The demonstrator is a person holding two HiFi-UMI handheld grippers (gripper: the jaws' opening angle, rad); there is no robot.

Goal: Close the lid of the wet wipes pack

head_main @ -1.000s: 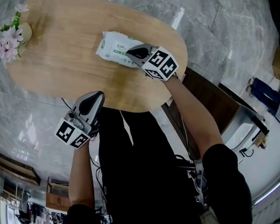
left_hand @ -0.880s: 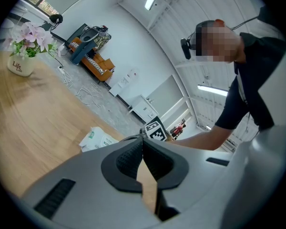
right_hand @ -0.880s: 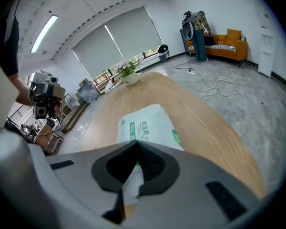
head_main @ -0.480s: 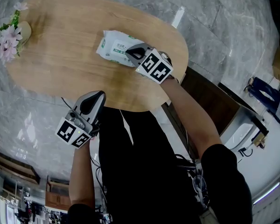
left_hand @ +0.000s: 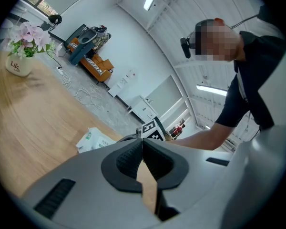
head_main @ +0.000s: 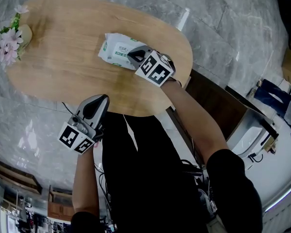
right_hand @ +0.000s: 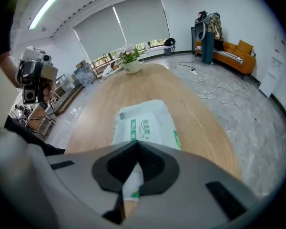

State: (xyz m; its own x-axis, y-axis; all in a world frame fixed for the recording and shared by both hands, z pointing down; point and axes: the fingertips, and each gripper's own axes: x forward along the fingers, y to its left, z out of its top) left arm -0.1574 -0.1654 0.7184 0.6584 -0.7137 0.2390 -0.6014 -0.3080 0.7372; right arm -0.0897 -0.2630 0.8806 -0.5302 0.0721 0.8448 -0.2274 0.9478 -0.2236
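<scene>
Sliding farther across the wet wipes pack [head_main: 114, 46], the right gripper [head_main: 132, 54] now covers its lid. A flat push like this, I judge, could skid the pack along the table [head_main: 63, 67] rather than seat the lid. Nearest, short of the table, the left gripper [head_main: 102, 99] is closed and empty. The right jaws are also together, with the tips on the pack.

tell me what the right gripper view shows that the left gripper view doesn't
Only the right gripper view: the window blinds and the right tongs, shut, seen from behind over the wet wipes pack. Only the left gripper view: the person's outstretched forearm and the shut left tongs. Both: the pack, the wooden table and the flower pot.
</scene>
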